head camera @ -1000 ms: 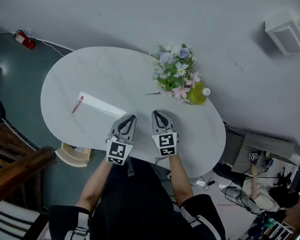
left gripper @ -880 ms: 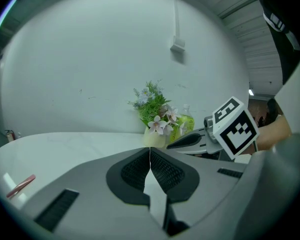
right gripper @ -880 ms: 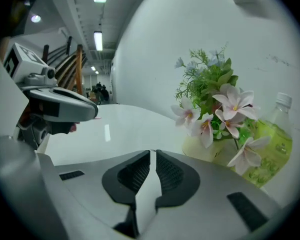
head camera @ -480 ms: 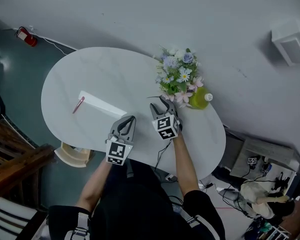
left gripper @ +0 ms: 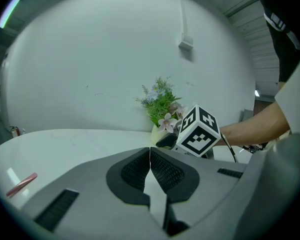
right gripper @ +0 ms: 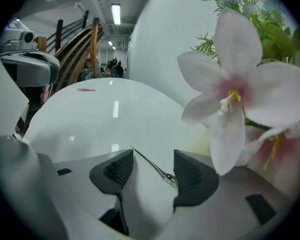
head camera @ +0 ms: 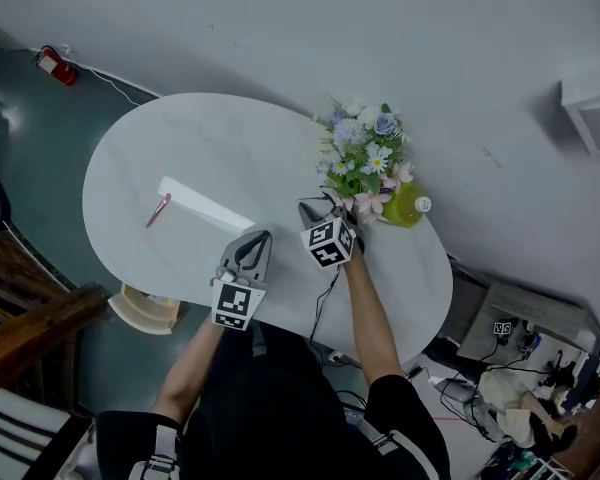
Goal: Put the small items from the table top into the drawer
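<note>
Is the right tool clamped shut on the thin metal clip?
No, the right gripper view shows the right tool with jaws apart, having just been opening, and the thin metal clip lying between them.

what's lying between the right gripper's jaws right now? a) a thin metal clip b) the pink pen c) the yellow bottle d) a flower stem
a: in the right gripper view a thin metal clip lies on the table between the jaws of the right gripper, which stand apart and have just been opening.
</note>
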{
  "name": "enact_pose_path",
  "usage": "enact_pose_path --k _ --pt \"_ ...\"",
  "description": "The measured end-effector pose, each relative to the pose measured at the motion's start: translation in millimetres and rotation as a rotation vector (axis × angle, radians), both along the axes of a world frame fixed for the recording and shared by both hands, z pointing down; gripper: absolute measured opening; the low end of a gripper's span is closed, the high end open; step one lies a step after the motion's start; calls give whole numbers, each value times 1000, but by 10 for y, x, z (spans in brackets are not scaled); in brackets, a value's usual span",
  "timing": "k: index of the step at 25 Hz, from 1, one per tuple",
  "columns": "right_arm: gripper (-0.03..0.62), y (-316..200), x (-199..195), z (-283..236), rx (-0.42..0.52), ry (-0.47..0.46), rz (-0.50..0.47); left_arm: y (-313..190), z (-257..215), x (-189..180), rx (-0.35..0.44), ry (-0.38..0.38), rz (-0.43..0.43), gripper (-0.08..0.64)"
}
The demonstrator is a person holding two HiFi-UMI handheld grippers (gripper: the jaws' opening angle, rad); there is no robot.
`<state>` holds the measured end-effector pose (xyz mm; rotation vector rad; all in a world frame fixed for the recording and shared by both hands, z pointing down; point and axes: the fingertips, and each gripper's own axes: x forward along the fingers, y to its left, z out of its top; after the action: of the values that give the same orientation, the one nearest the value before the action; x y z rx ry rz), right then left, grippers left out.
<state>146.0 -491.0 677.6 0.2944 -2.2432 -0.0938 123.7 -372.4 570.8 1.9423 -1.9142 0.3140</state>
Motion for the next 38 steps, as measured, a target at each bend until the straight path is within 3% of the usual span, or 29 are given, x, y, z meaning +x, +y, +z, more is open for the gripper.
enact_pose_path --k 13,25,38 --pt "245 -9 -3 54 -146 2 27 -43 30 -31 -5 11 -8 20" --pt "49 224 -63 88 -127 58 -11 42 9 -86 -3 2 -29 20" --pt "34 255 -58 -2 -130 8 39 201 -72 -140 6 -17 -58 20"
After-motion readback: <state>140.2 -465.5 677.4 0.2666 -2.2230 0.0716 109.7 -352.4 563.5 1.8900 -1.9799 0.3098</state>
